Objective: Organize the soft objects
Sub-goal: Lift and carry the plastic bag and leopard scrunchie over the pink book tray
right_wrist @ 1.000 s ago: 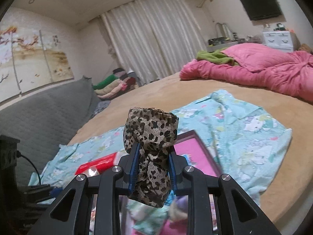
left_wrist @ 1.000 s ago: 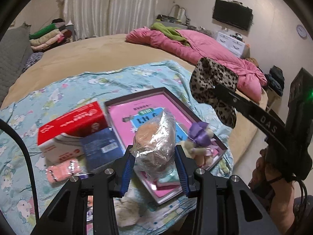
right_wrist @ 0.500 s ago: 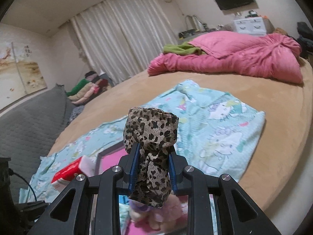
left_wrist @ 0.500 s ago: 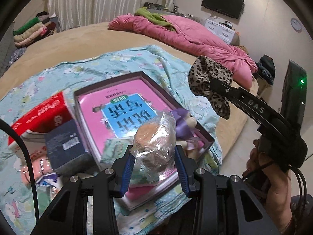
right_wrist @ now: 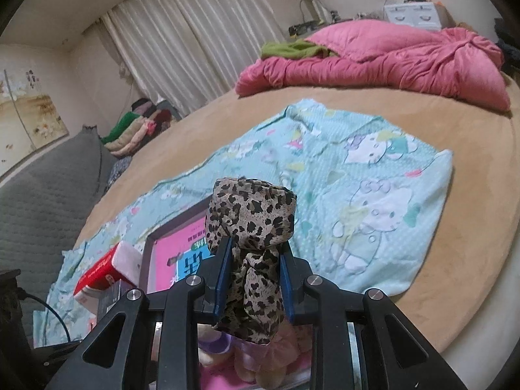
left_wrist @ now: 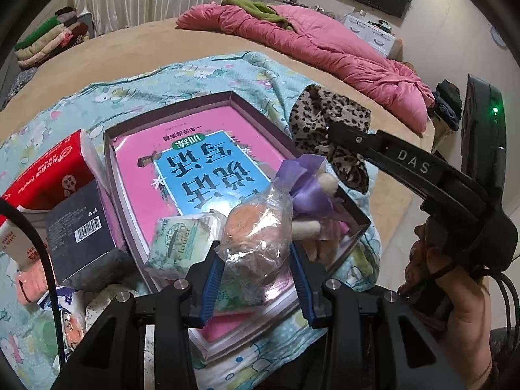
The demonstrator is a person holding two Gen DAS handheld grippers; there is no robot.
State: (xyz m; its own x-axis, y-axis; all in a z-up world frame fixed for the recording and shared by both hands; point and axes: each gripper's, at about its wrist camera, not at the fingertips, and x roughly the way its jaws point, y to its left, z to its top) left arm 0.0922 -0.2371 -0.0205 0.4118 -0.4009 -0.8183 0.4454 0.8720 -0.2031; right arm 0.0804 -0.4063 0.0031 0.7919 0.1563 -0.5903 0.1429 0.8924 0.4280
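Two black two-finger grippers with blue pads are in view: the left gripper (left_wrist: 256, 276) and the right gripper (right_wrist: 253, 279). One clear plastic bag with an orange soft item inside (left_wrist: 256, 230) and one leopard-print fabric piece (right_wrist: 250, 227) can be counted. One shallow grey box tray (left_wrist: 195, 105) holds one pink and blue book (left_wrist: 208, 169), one plush toy with a purple ribbon (left_wrist: 308, 188) and one pale green tissue pack (left_wrist: 177, 240). Beside the tray stand one red and white tissue box (left_wrist: 58, 175) and one dark grey carton with a barcode (left_wrist: 81, 230). One light blue cartoon-print cloth (right_wrist: 373, 195), one pink quilt (right_wrist: 406, 55) and one green garment (right_wrist: 292, 48) lie on the single tan bed (right_wrist: 481, 211)
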